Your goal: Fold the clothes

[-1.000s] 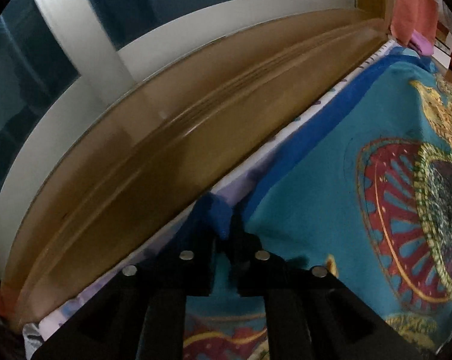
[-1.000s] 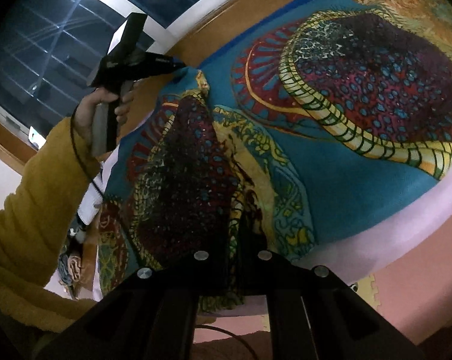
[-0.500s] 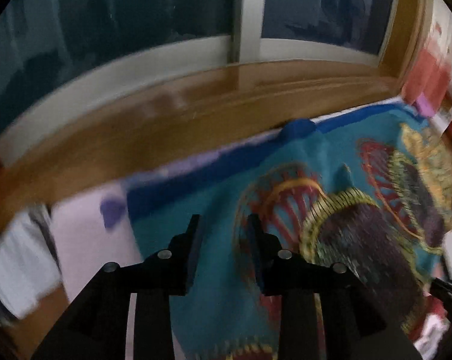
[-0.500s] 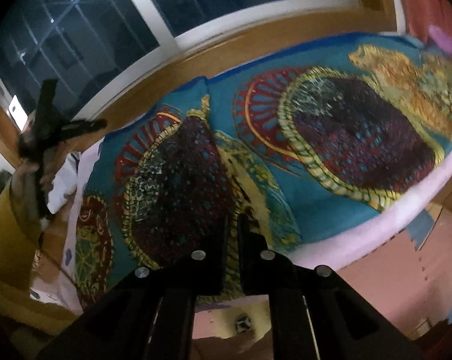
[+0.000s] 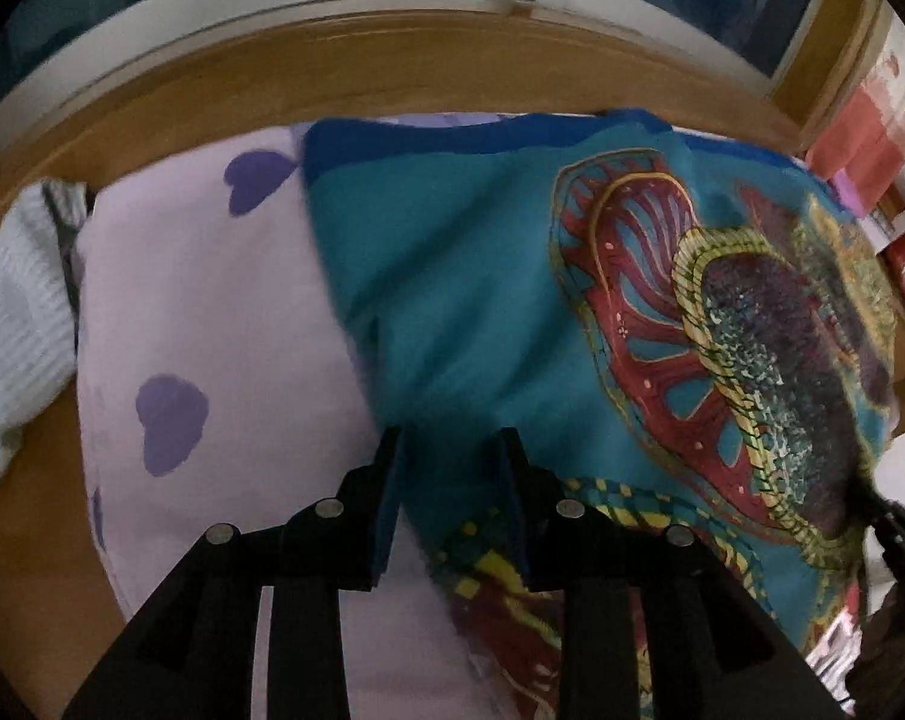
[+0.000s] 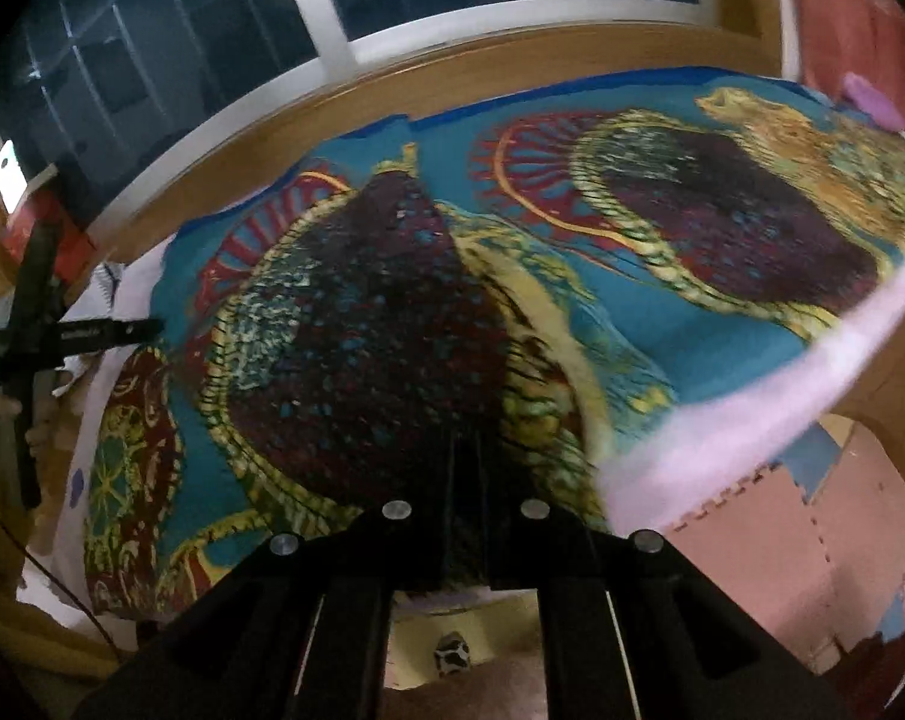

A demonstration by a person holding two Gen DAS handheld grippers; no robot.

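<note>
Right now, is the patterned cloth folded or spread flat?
Partly folded. One end of the cloth lies doubled over the rest, its ridge running up from the shut right gripper; the far part lies spread on the bed.

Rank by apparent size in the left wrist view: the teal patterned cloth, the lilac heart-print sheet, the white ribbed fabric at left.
1. teal patterned cloth
2. lilac heart-print sheet
3. white ribbed fabric, partly cut off by the frame edge, so its true size is unsure.

Bed with lilac, purple-heart-printed sheet [image 5: 212,312] is bearing a spread teal cloth with red-and-gold medallion print [image 5: 482,300].
</note>
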